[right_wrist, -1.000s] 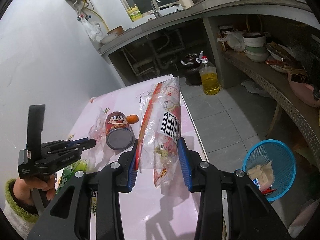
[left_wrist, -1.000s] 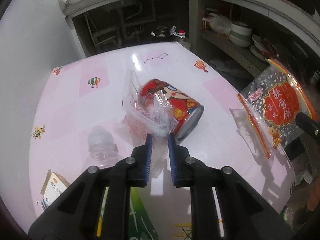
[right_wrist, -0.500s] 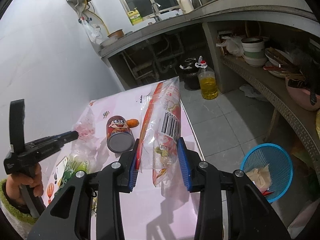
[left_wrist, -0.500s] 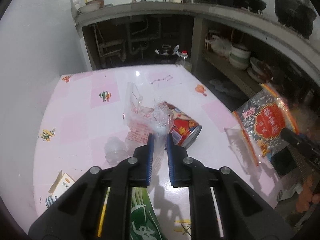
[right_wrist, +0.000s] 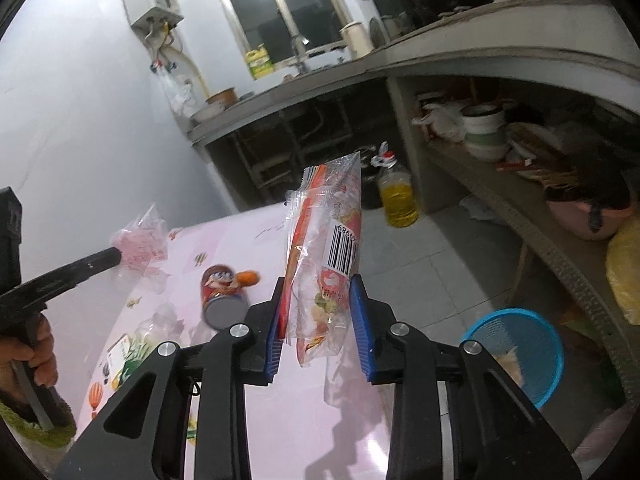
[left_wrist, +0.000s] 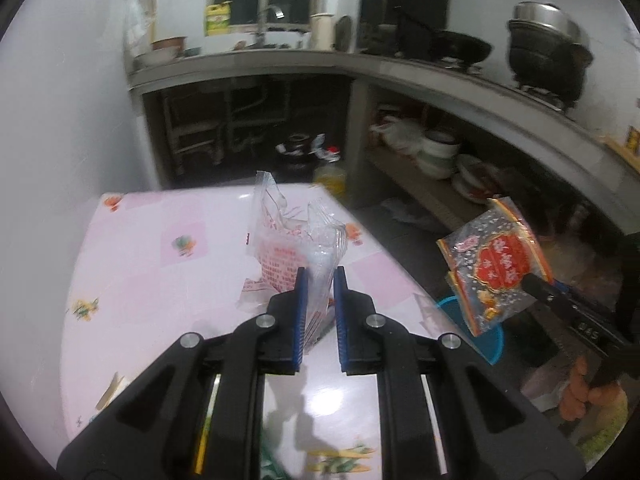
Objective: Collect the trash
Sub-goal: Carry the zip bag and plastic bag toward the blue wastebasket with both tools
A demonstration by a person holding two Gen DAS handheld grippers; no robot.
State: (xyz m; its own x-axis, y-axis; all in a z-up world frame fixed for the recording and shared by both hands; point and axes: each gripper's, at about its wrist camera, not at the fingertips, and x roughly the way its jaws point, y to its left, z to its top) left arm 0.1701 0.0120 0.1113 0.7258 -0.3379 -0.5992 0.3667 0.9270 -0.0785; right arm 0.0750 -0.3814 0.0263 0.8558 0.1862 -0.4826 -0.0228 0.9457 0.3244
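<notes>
Dim indoor light, cool cast; windows [right_wrist: 280,12] dark, small lamp reflection in pane. Overhead source throws soft glare patches on glossy pink bench [left_wrist: 320,394] and hard finger shadows toward near edge. Left wrist view motion-blurred: counter [left_wrist: 440,80], shelves, bench prints smeared; fingers [left_wrist: 301,320] sharp. Right wrist view crisper, barcode on wrapper [right_wrist: 342,250] legible. Heavy fisheye bending at edges, black vignette in corners. Under-counter recesses sunk in shadow.

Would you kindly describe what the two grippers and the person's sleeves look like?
Each gripper is black plastic, with angular linkage arms joined by silver pivot bolts and with ribbed blue pads inside its fingers. Each has a black pistol-style handle. The sleeve is fuzzy green.
</notes>
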